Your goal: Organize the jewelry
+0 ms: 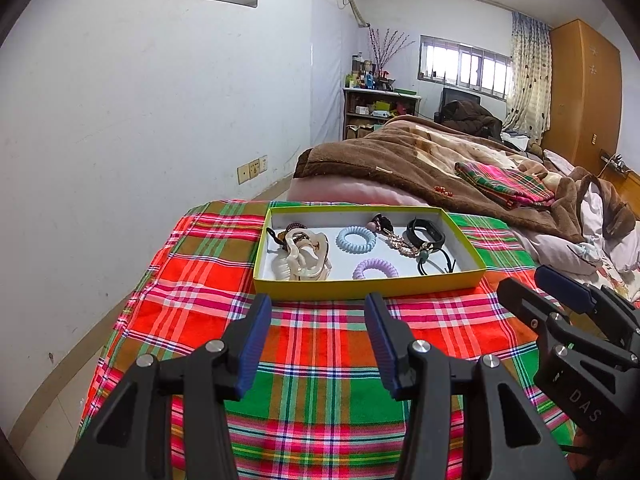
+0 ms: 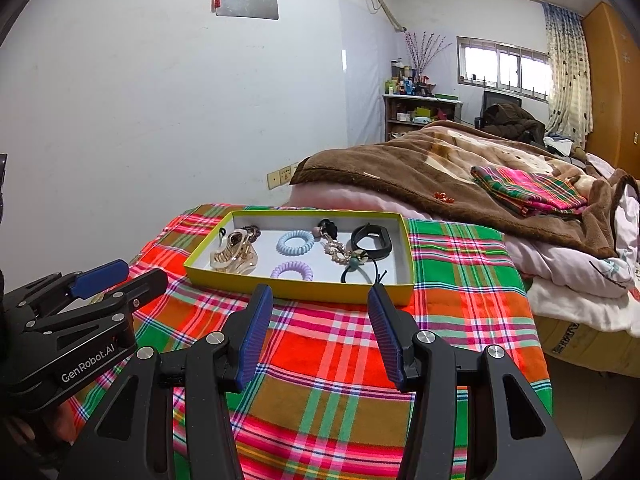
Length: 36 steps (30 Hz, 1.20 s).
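Plaid cloth (image 1: 320, 360): covers the surface that carries everything; red, green and pink checks.
Yellow box (image 1: 372, 286): shallow, open-topped, white inside, lying toward the far edge of the plaid cloth, long side facing the grippers.
Cream hair claw (image 1: 304, 256): largest piece in the box, at its left end, with a dark beaded tie half hidden behind it.
Black band (image 1: 426, 234): stands in the far right corner of the box.
Black hair tie (image 1: 436, 264): lies in the near right corner, carrying a green bead.
Pearl chain (image 1: 394, 240): runs diagonally between the blue coil and the black band, with a dark flower piece at its far end.
Blue coil tie (image 1: 352, 239): mid-box, toward the far wall.
Purple coil tie (image 1: 375, 269): mid-box, just inside the near wall.
Left gripper (image 1: 318, 340): jaws spread wide, holding nothing, hovering over the cloth just short of the box's near wall.
Right gripper (image 2: 320, 336): jaws spread equally wide, empty, just short of the same wall, to the right of the left gripper.
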Tool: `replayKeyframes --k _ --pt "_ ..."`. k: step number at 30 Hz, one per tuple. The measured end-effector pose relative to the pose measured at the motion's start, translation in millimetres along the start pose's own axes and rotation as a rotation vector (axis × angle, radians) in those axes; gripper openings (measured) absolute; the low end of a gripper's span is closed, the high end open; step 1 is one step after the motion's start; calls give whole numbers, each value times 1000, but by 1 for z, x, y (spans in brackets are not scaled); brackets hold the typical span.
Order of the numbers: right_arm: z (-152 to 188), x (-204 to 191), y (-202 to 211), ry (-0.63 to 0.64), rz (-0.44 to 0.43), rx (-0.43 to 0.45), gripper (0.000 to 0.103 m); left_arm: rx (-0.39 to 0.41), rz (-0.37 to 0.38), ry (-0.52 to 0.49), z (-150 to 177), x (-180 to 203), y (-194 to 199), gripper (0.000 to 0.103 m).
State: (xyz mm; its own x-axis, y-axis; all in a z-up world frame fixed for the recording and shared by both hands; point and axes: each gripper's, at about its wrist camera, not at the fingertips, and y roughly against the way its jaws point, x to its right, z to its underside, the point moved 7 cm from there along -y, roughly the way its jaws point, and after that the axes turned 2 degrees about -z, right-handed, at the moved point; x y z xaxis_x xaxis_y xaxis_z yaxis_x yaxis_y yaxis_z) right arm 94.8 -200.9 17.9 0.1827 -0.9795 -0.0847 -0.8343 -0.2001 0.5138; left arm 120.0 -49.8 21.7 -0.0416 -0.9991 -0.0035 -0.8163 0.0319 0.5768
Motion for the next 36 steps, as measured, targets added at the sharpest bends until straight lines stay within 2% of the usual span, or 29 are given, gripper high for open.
replayKeyframes --k 36 --pt "0 0 0 1 3 0 50 -7 -8 2 3 0 -3 50"
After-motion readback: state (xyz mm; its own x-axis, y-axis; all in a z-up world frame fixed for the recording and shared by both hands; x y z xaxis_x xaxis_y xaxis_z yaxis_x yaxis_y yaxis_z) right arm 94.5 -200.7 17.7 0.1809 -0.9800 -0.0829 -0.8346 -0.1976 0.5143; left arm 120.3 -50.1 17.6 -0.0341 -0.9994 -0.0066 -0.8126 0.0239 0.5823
